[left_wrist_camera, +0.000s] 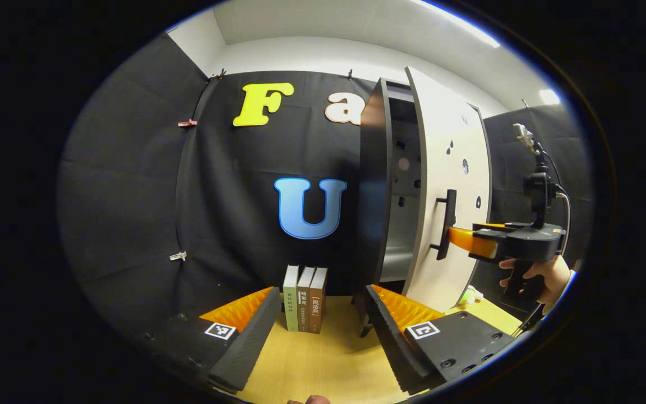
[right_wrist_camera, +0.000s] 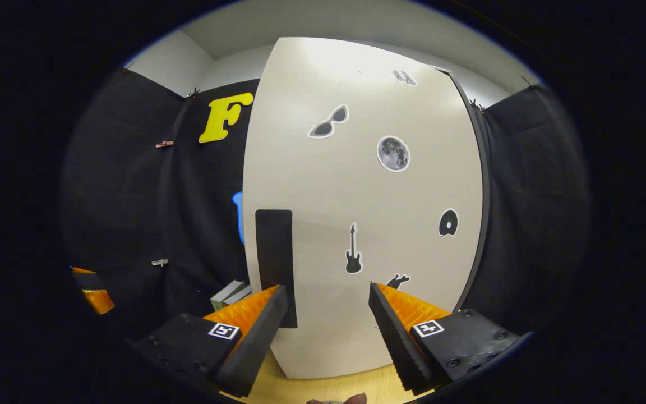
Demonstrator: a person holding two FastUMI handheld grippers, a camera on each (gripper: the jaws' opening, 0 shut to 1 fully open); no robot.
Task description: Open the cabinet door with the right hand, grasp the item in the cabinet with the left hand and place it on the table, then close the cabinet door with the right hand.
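Observation:
The black cabinet [left_wrist_camera: 373, 185] stands at the right on the table, its white door [left_wrist_camera: 452, 168] swung partly open. In the left gripper view a hand holds my right gripper [left_wrist_camera: 453, 235], whose fingers reach the door's black handle [left_wrist_camera: 446, 221]. In the right gripper view the sticker-covered door [right_wrist_camera: 368, 191] is close ahead. My right gripper [right_wrist_camera: 327, 298] is open there, its left finger lying against the handle [right_wrist_camera: 274, 252] and nothing pressed between the fingers. My left gripper [left_wrist_camera: 323, 314] is open and holds nothing, low over the table in front of the cabinet's opening. A pale inner shelf [left_wrist_camera: 397, 265] shows; I cannot make out an item on it.
Three upright books [left_wrist_camera: 304, 299] stand on the wooden table [left_wrist_camera: 312, 359] just left of the cabinet. A small pale object [left_wrist_camera: 471, 293] lies on the table beyond the door's lower edge. My left gripper [right_wrist_camera: 90, 289] peeks in at the far left of the right gripper view.

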